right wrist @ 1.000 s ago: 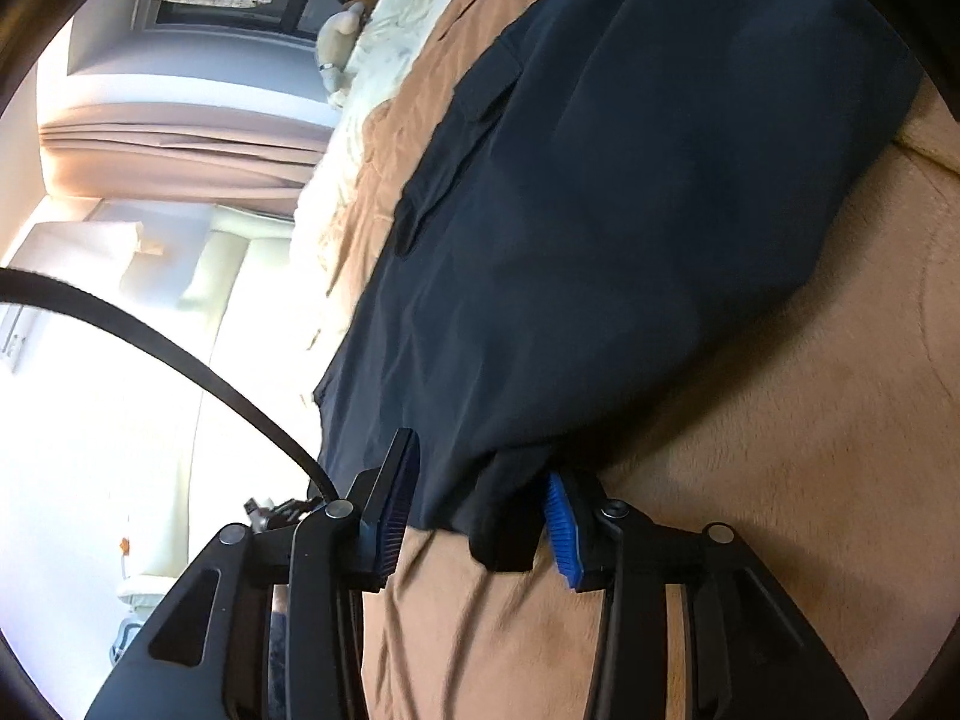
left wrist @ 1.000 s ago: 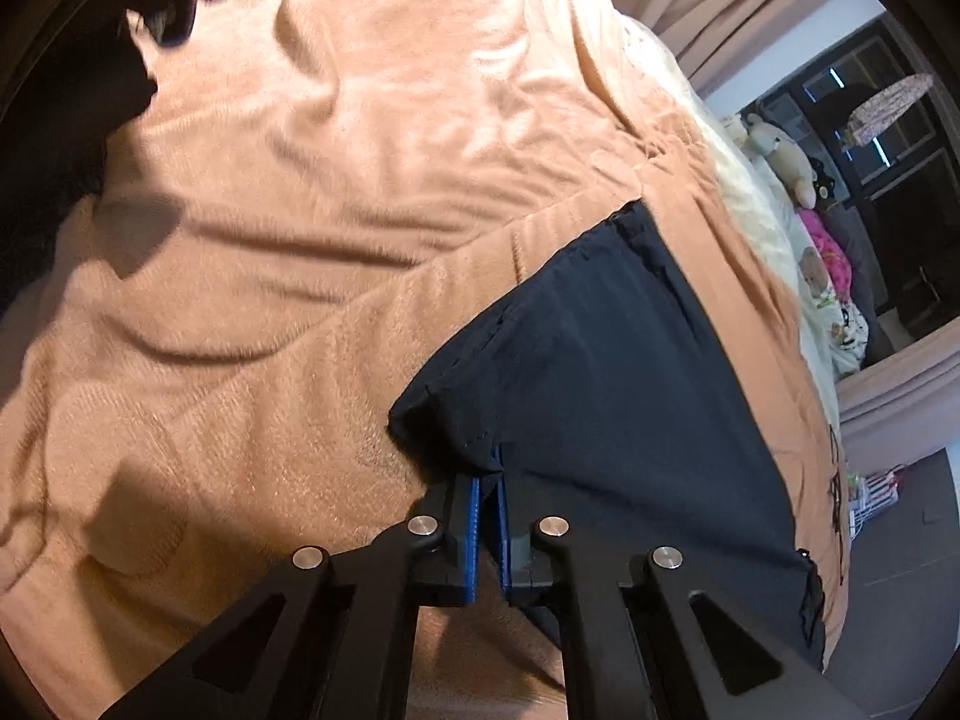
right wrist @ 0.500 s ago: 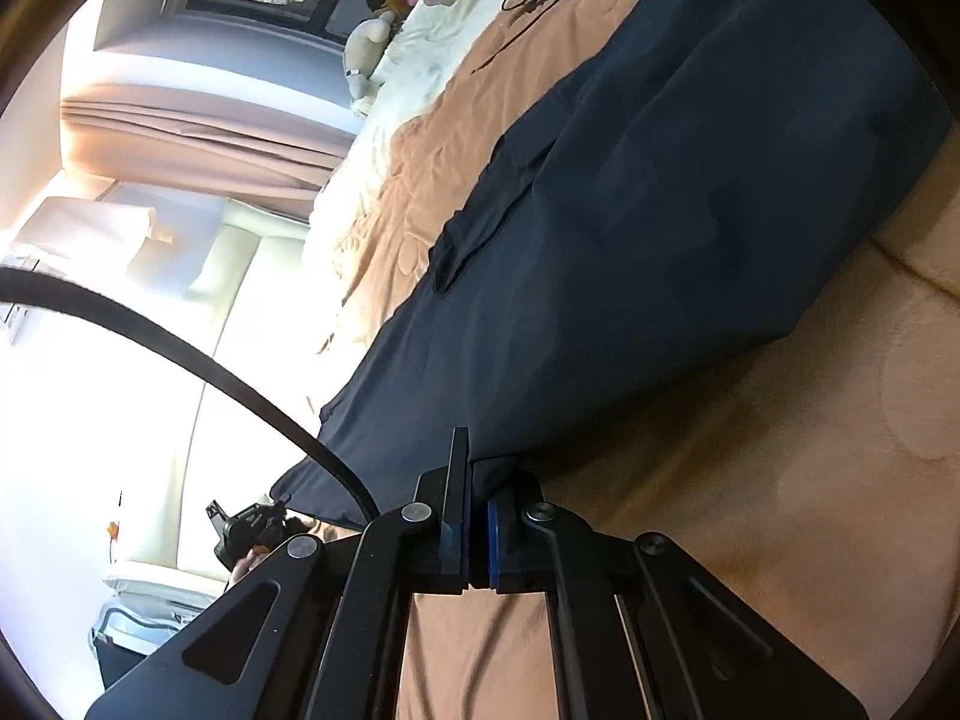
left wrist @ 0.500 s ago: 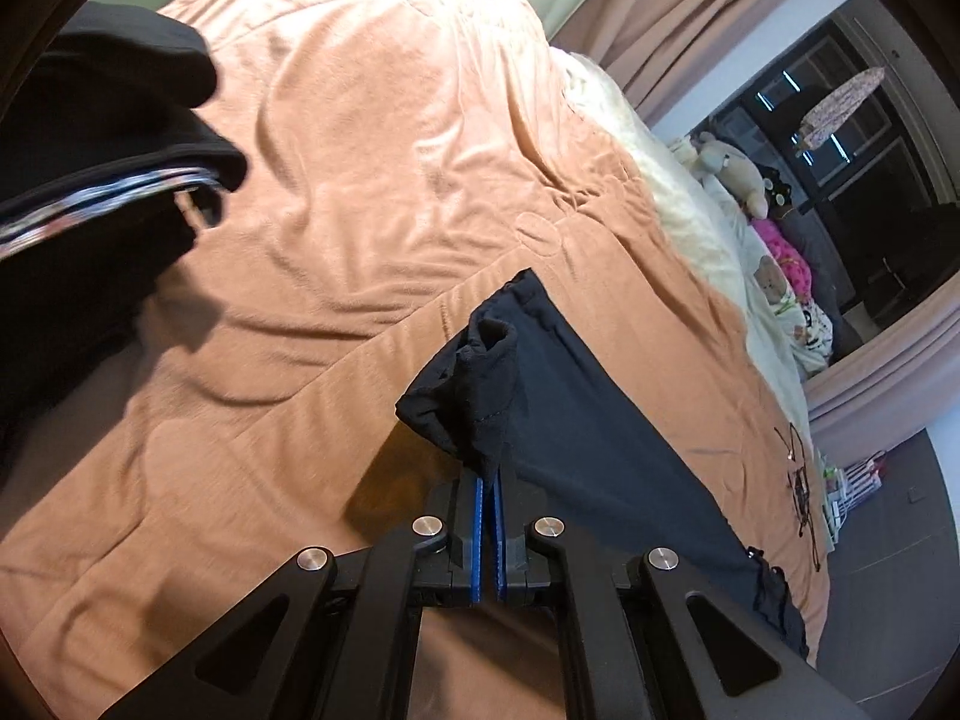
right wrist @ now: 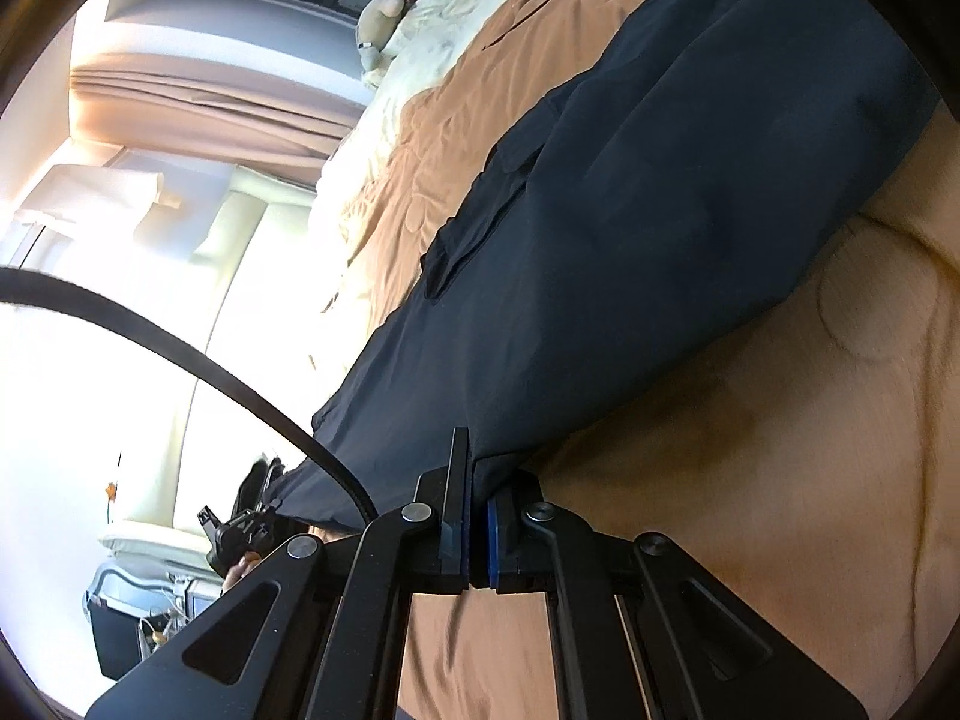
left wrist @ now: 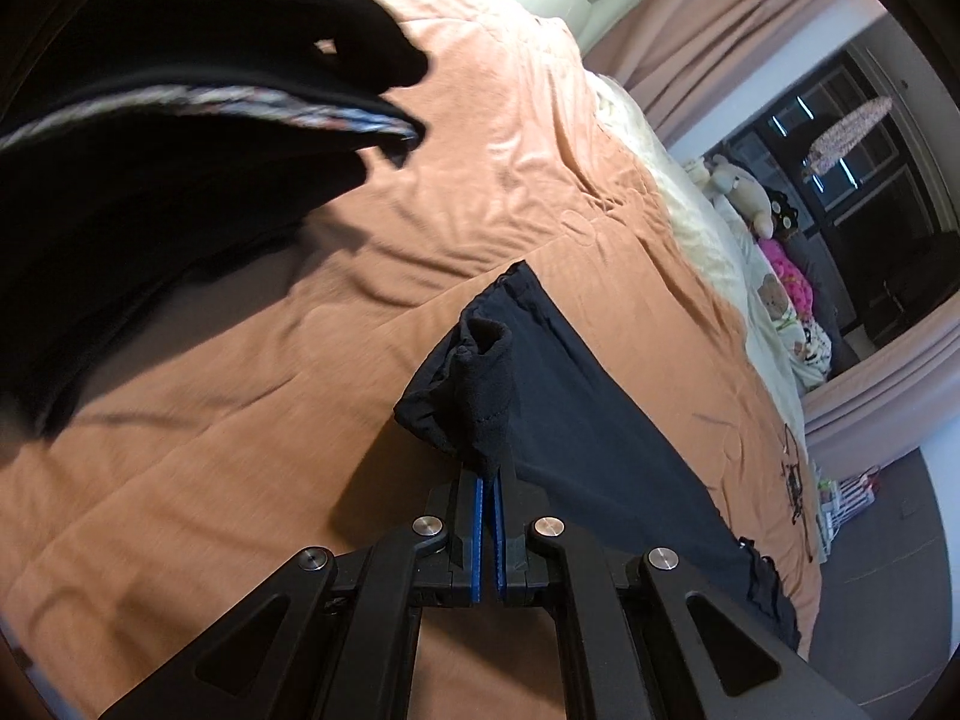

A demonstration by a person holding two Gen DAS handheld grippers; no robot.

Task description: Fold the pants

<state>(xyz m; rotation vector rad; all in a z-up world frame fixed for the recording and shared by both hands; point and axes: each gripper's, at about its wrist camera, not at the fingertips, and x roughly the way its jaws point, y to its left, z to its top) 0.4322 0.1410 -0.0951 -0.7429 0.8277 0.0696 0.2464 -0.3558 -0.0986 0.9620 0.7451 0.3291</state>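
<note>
Dark navy pants (left wrist: 576, 408) lie stretched along an orange blanket (left wrist: 252, 396) on a bed. My left gripper (left wrist: 489, 483) is shut on a bunched corner of the pants' end, which stands lifted off the blanket. In the right wrist view the pants (right wrist: 660, 228) spread wide across the blanket (right wrist: 780, 510), a side pocket showing near the middle. My right gripper (right wrist: 477, 474) is shut on the near edge of the pants, the cloth pinched between its blue pads.
A pile of black clothing (left wrist: 150, 138) with a patterned band looms at the upper left of the left wrist view. Stuffed toys (left wrist: 744, 192) and a cream quilt (left wrist: 708, 240) lie along the far side of the bed. A black strap (right wrist: 180, 354) crosses the right wrist view.
My right gripper closed on the pants' edge, which lay between open jaws before. My left gripper has risen and pulled back with its corner of the pants, so more of the bed shows.
</note>
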